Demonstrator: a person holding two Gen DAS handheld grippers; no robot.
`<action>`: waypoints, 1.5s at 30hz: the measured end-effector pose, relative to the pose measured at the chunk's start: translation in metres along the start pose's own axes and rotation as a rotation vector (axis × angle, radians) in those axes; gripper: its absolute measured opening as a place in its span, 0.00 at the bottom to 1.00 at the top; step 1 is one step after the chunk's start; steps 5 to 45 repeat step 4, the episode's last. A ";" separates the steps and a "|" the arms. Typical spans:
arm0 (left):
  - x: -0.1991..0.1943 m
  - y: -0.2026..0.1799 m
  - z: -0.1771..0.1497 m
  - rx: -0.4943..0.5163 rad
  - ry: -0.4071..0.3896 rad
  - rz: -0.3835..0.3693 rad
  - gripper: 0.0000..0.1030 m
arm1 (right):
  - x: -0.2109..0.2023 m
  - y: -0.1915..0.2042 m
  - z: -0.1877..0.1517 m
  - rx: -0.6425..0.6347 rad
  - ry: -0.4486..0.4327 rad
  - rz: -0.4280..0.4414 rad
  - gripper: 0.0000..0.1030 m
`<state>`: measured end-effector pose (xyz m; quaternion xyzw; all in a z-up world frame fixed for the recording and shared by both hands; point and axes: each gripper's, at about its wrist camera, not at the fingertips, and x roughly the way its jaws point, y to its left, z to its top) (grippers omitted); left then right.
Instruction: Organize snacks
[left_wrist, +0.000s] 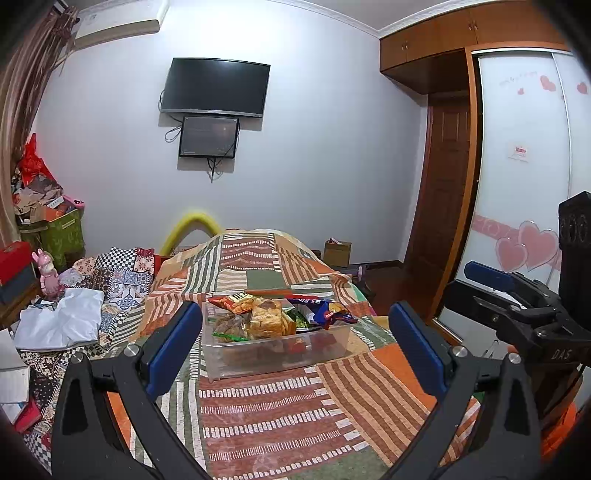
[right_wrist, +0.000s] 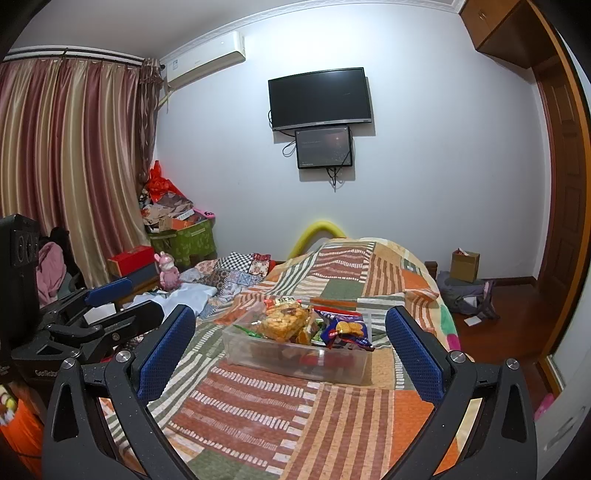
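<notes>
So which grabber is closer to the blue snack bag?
Probably the right gripper, though it's close. The blue snack bag hangs on the clear box's right end. The left gripper faces the box's other end.

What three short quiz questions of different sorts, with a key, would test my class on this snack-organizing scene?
1. True or false: the left gripper is shut on a snack packet.
2. Where are the snacks? A) on the floor B) in the clear plastic bin C) in the cardboard box
3. Fill in: the bin stands on the patchwork ____.

Key: 1 false, both it and the right gripper are open and empty; 2 B; 3 bedspread.
</notes>
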<state>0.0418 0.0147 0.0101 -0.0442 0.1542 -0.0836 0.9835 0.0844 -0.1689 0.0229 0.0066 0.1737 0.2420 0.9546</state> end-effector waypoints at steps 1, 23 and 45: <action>0.000 0.000 0.000 -0.001 0.001 -0.001 1.00 | 0.000 0.000 0.000 0.000 0.000 0.001 1.00; -0.001 0.001 0.001 -0.007 0.006 -0.003 1.00 | 0.001 0.001 0.000 0.001 0.004 0.001 1.00; -0.001 0.001 0.001 -0.007 0.006 -0.003 1.00 | 0.001 0.001 0.000 0.001 0.004 0.001 1.00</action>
